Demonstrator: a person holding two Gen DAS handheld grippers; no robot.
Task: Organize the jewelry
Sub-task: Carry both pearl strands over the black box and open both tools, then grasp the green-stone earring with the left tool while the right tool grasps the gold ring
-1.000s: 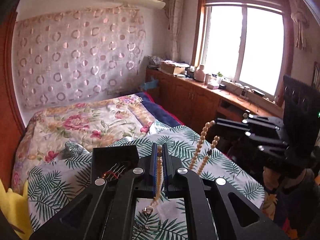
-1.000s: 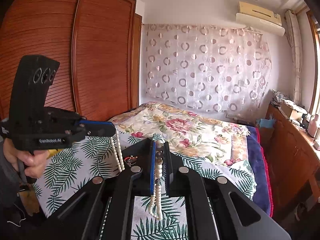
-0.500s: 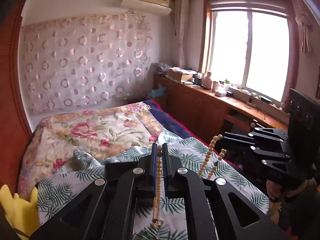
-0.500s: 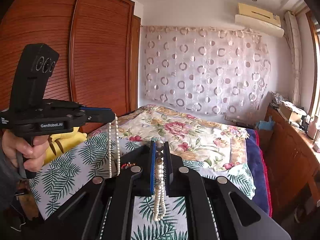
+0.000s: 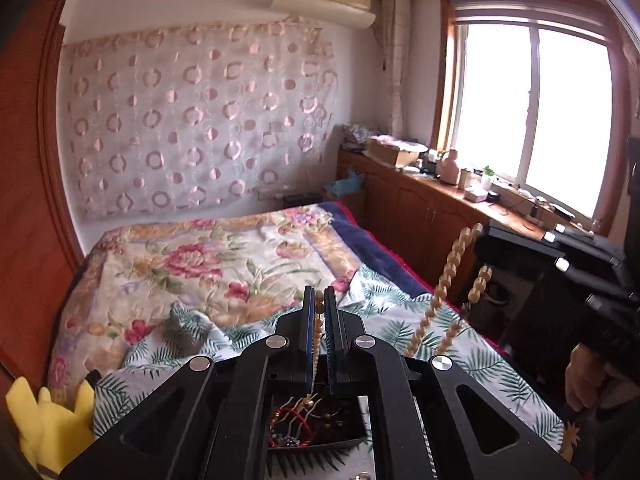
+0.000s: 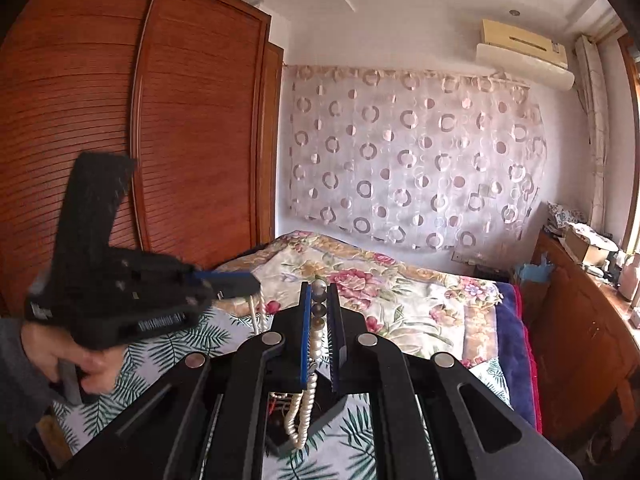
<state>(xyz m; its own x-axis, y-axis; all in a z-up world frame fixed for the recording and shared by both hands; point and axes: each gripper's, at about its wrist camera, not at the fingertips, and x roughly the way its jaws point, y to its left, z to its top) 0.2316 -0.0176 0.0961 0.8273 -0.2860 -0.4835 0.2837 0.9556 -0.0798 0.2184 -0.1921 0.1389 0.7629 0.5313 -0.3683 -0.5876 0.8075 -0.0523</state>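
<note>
Left gripper: jaws clamped on a thin strand of the pearl necklace.
Right gripper: jaws pinched larger beads of the same necklace; a loop dangled below.
Necklace: strung between both grippers, above the black jewelry tray on the leaf-print sheet.
Risk: pulling the hands apart could snap the string.
Risk: the loop might snag the red cord in the tray.

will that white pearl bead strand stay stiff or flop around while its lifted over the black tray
Probably floppy: the white pearl bead strand hangs limp in a loop below the right gripper. It may swing and could snag the tangled jewellery in the black tray.
</note>
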